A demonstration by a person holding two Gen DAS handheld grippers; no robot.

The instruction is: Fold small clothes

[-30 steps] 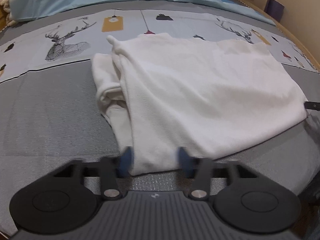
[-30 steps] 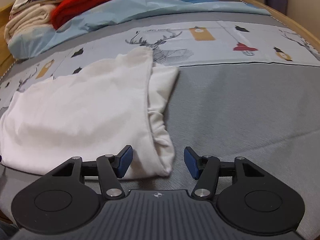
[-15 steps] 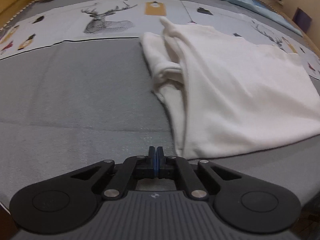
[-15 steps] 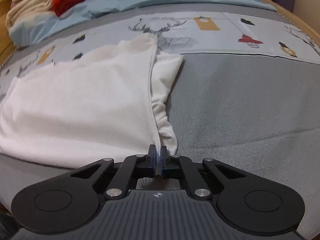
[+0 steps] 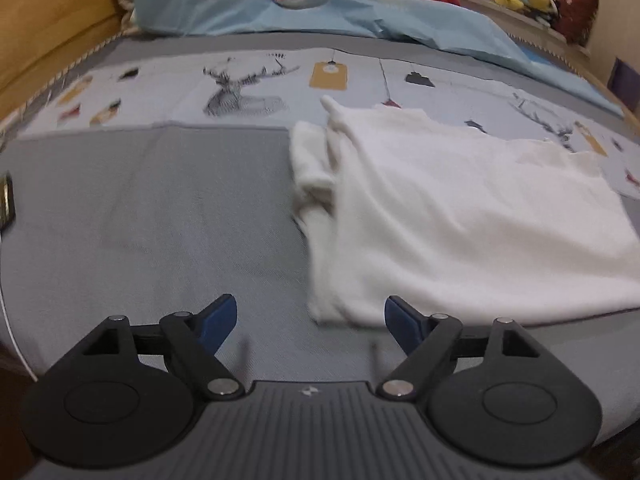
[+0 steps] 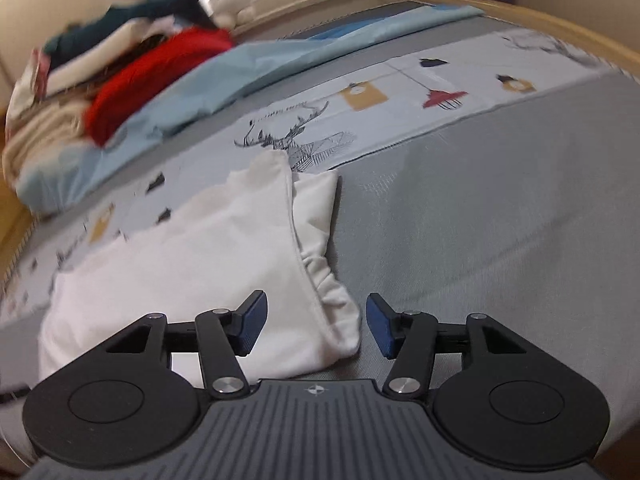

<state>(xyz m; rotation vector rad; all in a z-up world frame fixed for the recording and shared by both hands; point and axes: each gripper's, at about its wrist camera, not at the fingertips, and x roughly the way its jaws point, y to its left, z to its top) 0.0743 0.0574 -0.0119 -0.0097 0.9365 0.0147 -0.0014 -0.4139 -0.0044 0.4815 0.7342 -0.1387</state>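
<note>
White garment (image 5: 460,216) flat on grey bedspread (image 5: 160,220), left tongs (image 5: 310,322) and right tongs (image 6: 316,322) spread wide, empty, at its near corners.

No readable text or numbers anywhere (the bedspread (image 5: 160,208) shows only pictures)

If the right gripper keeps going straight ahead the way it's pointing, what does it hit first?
Most likely the folded white cotton garment: its near corner lies between the open jaws of the right gripper, just ahead. Whether it would touch the cloth or pass above it is unclear, since height cannot be judged.
</note>
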